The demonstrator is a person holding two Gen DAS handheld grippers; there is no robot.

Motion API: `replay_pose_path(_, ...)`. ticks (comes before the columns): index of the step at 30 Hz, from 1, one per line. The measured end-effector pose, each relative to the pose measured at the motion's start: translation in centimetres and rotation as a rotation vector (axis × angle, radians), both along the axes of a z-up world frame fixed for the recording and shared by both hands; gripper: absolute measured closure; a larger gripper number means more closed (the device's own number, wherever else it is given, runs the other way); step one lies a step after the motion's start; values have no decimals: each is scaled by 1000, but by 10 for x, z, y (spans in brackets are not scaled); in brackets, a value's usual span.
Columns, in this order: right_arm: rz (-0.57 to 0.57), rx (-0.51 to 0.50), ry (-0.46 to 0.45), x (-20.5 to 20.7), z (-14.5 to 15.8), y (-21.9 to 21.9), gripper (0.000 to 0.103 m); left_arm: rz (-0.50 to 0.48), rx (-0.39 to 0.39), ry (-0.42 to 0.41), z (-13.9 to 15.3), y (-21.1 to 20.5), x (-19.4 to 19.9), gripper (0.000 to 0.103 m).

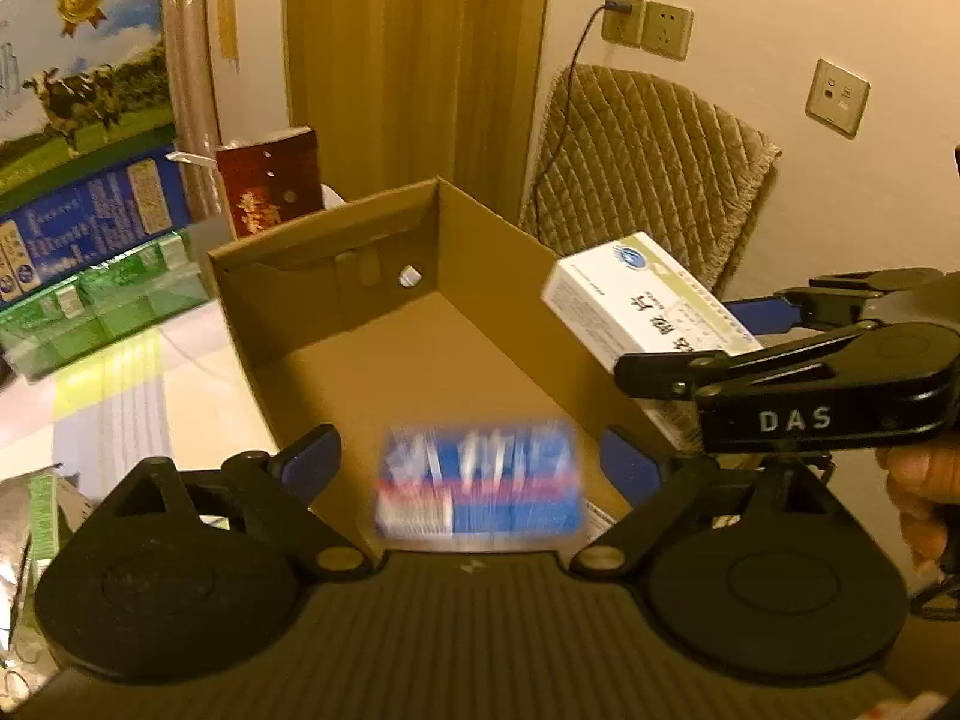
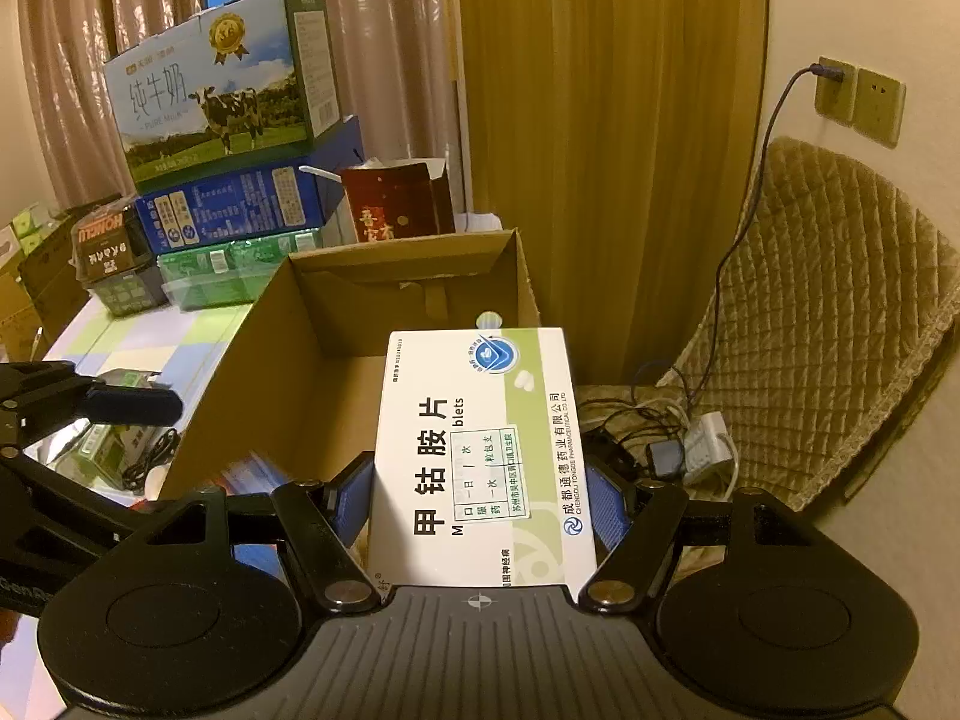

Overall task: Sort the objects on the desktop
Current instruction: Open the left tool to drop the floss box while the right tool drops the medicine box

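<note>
An open cardboard box (image 1: 480, 252) stands on the table; it also shows in the right wrist view (image 2: 258, 372). My left gripper (image 1: 471, 468) is open above the box's near end. A blue box (image 1: 480, 489), motion-blurred, is between its fingers, apart from both pads. My right gripper (image 2: 480, 498) is shut on a white and green medicine box (image 2: 480, 450). In the left wrist view the right gripper (image 1: 684, 336) holds the medicine box (image 1: 636, 300) over the cardboard box's right wall.
Stacked milk cartons (image 2: 222, 102) and a dark red bag (image 2: 390, 198) stand behind the cardboard box. A quilted chair (image 2: 840, 312) with cables and a charger (image 2: 690, 450) is on the right. Foil packets (image 1: 24, 540) lie on the table at left.
</note>
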State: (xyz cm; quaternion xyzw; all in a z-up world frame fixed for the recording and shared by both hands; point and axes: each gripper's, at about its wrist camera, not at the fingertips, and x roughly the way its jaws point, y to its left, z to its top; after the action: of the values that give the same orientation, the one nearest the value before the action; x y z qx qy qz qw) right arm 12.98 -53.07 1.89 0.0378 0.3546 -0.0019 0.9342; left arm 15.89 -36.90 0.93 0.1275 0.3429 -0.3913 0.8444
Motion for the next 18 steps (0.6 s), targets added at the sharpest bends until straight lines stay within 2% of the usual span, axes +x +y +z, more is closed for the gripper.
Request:
replay_pose_path(14, 27, 11, 1, 14, -3, 15, 35, 84, -10, -12, 5, 49, -1, 12)
replay_pose_path(18, 40, 37, -39, 26, -4, 17, 34, 102, -18, -8, 5, 60, -1, 12)
